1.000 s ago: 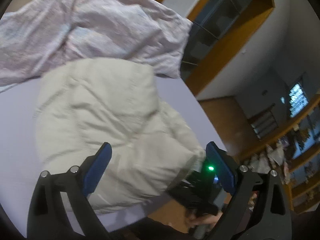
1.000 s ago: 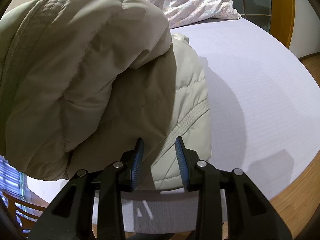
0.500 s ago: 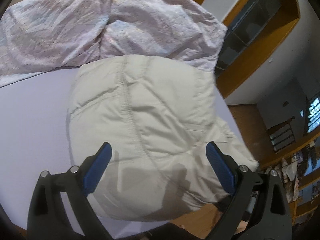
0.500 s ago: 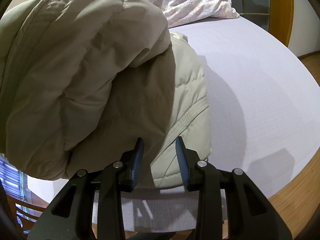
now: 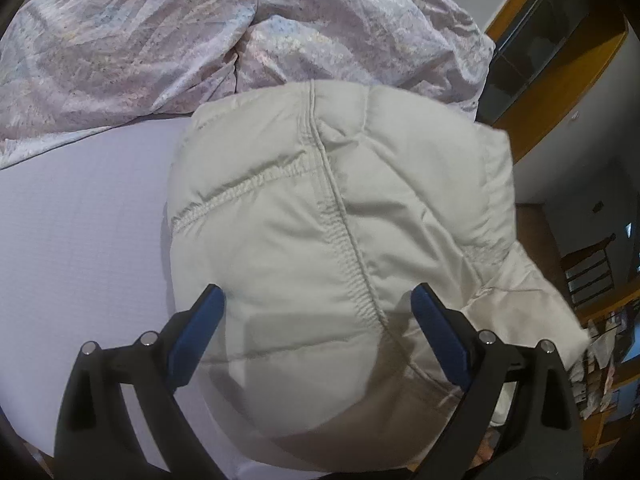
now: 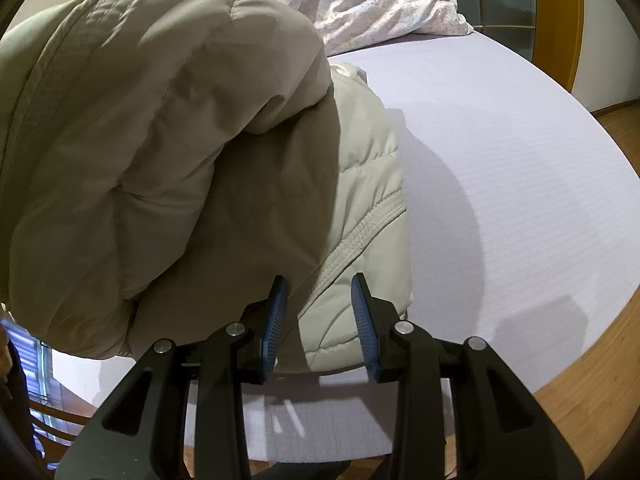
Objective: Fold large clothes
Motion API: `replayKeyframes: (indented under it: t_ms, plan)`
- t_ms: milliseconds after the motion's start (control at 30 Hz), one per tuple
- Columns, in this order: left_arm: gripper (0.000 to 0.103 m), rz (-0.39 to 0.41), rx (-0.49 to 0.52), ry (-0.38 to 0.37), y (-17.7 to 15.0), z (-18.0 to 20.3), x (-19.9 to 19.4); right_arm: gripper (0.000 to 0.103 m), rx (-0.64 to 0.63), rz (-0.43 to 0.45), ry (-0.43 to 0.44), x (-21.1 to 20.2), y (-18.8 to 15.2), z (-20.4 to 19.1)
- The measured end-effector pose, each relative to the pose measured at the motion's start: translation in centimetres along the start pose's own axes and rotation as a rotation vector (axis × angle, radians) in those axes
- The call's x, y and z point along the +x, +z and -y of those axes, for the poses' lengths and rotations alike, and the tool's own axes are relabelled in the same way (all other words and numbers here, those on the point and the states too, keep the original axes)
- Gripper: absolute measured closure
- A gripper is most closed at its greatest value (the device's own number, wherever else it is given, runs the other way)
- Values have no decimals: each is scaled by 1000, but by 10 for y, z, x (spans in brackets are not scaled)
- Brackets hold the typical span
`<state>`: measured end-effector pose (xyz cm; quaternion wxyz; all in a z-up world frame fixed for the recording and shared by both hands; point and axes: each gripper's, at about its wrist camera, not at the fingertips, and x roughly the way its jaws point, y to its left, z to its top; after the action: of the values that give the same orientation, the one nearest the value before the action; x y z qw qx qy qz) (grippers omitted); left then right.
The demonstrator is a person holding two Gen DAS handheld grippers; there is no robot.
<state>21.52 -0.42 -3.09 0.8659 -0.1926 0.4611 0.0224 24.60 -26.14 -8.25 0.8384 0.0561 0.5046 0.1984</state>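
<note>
Your left gripper (image 5: 316, 320) is spread wide, released, hovering over the cream puffer jacket (image 5: 332, 240) bunched on the lavender sheet (image 5: 80, 240) beside the floral duvet (image 5: 200, 32). Your right gripper (image 6: 318, 312) stands part-open, jacket hem between its pads (image 6: 276, 316); grip cannot be confirmed.

Ahead of me a crumpled floral duvet (image 5: 248, 36) lies bunched at the far end of the lavender bedsheet (image 5: 80, 216), which I also see stretching off to my right (image 6: 500, 168). Past the bed's edge there is wooden flooring (image 6: 592, 364) and an orange-framed cabinet (image 5: 556, 44).
</note>
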Motion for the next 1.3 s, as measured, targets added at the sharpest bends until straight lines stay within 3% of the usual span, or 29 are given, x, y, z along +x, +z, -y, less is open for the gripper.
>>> replayKeyframes:
  t_ms: [300,600,867,1300]
  plan:
    - [6,-1,32,29,-3,20,21,68,87,55,-68,-25,15,30]
    - [3,-22,65,47,-1,50,49,68,120,116,-76,-70,61,49]
    - [2,-2,75,89,2,63,58,68,4,154,41,-88,107,2]
    - [4,56,24,133,7,33,20,69,-149,118,159,-60,133,-81]
